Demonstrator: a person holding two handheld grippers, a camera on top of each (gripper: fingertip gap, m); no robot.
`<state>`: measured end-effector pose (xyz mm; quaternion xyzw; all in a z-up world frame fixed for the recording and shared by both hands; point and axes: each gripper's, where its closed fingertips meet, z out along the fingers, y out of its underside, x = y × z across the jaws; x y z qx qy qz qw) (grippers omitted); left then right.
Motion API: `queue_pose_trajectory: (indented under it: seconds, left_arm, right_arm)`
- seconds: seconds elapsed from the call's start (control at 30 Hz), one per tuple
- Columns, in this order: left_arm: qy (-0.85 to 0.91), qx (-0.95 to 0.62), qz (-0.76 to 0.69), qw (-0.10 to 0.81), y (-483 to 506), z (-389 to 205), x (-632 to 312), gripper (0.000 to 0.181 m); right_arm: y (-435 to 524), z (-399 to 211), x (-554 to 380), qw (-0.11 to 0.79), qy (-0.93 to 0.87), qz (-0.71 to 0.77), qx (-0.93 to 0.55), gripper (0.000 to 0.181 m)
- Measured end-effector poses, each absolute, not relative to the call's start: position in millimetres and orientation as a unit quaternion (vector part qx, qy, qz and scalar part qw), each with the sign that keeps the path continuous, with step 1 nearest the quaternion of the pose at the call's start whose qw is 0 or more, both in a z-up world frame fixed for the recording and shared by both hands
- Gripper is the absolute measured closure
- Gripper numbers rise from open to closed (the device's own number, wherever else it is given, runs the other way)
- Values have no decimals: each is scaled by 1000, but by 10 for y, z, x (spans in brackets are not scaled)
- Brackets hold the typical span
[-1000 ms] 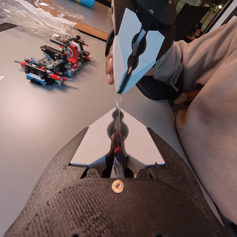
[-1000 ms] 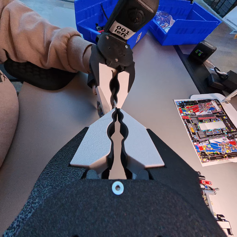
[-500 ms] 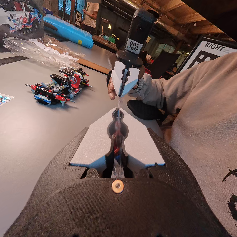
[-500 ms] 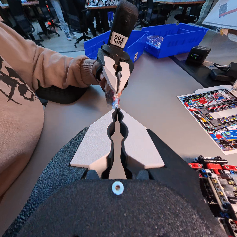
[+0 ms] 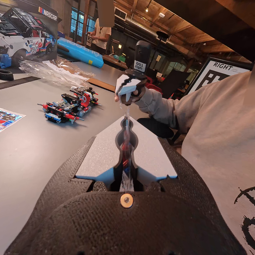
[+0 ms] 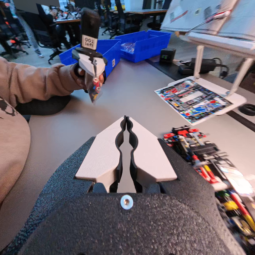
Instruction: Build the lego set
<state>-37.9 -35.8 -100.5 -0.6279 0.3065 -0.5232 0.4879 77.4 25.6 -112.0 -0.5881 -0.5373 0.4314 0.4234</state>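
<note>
Lego bag (image 6: 95, 88) hangs pinched in the left gripper (image 5: 126, 118), jaws clamped on its top, presumably for tearing open. Right gripper (image 6: 126, 117), jaws closed empty, sits apart. Farther off, chassis (image 5: 69, 106) waits on the bench (image 5: 27, 144).

A shared workshop or lab space: exposed timber ceiling (image 5: 172, 18) with ductwork at 12 o'clock, rows of office chairs (image 6: 55, 34) and cluttered work tables (image 6: 138, 12) behind, blue parts bins (image 6: 144, 45) at 1 o'clock.
</note>
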Motion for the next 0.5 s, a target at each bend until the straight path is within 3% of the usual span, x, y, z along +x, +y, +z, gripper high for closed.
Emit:
queue_pose_trajectory:
  seconds: [0.27,0.5]
  left_arm:
    - [297,-661,-464,509,-223,-1075,-437,181]
    - [300,-682,-424,515,-166,-1167,-437,181]
  right_arm:
    - [2021,-562,2489,573,-317,227,-721,181]
    - [3253,-1270,4005,509,-175,21,-842,181]
